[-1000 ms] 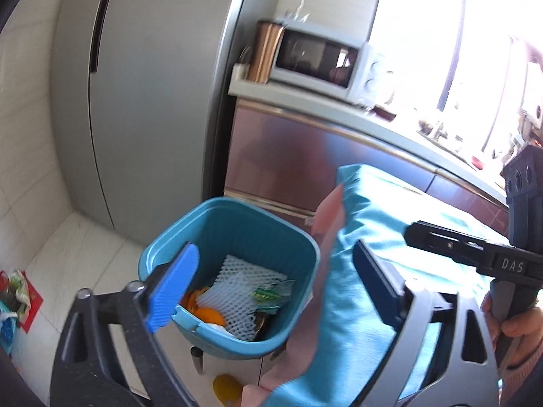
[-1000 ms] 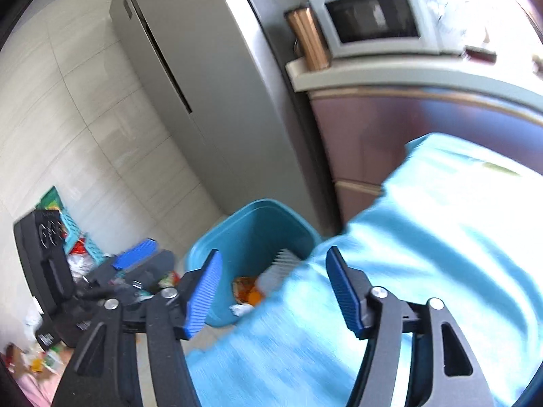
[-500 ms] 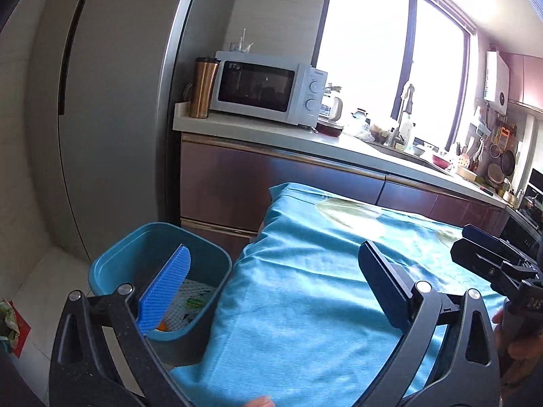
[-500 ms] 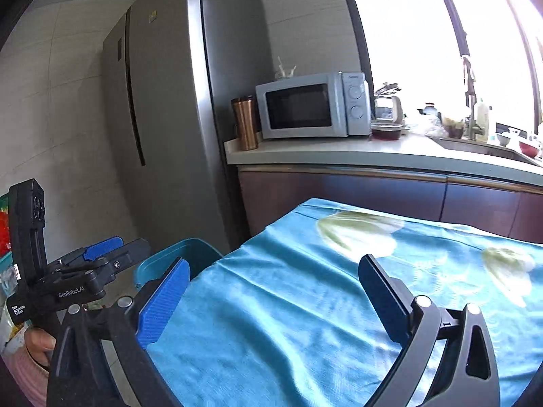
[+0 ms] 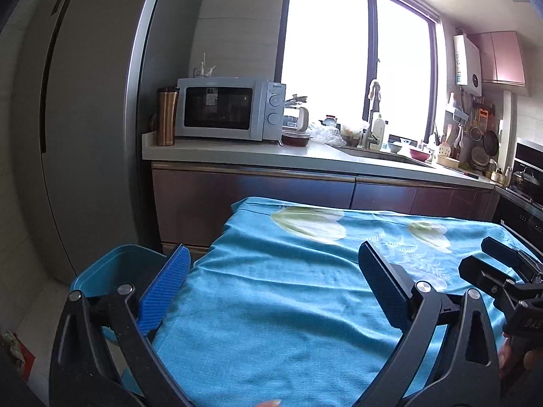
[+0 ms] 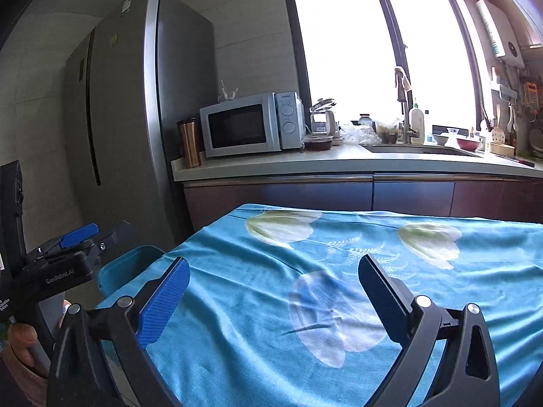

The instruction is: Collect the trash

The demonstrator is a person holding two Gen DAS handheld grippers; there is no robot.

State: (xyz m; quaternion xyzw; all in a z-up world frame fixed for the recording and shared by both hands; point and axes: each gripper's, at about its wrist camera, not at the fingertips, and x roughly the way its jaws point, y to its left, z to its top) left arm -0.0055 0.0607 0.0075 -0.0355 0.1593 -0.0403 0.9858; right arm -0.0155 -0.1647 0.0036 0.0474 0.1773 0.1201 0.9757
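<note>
Left wrist view: bin (image 5: 112,268) now left behind, tablecloth (image 5: 288,298) faced, apparently bare; left gripper (image 5: 271,291) and right gripper (image 6: 271,298) both spread wide, nothing held

Worktop (image 6: 502,271) draped in a wrinkled turquoise cloth (image 6: 237,305) (pale tulip print), blue trash bin (image 5: 112,268) on floor (image 5: 37,346) beside it

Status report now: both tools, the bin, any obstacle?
Left tool open, empty. Right tool open, empty. Blue bin beside table, left. Tablecloth bare, nothing blocking.
</note>
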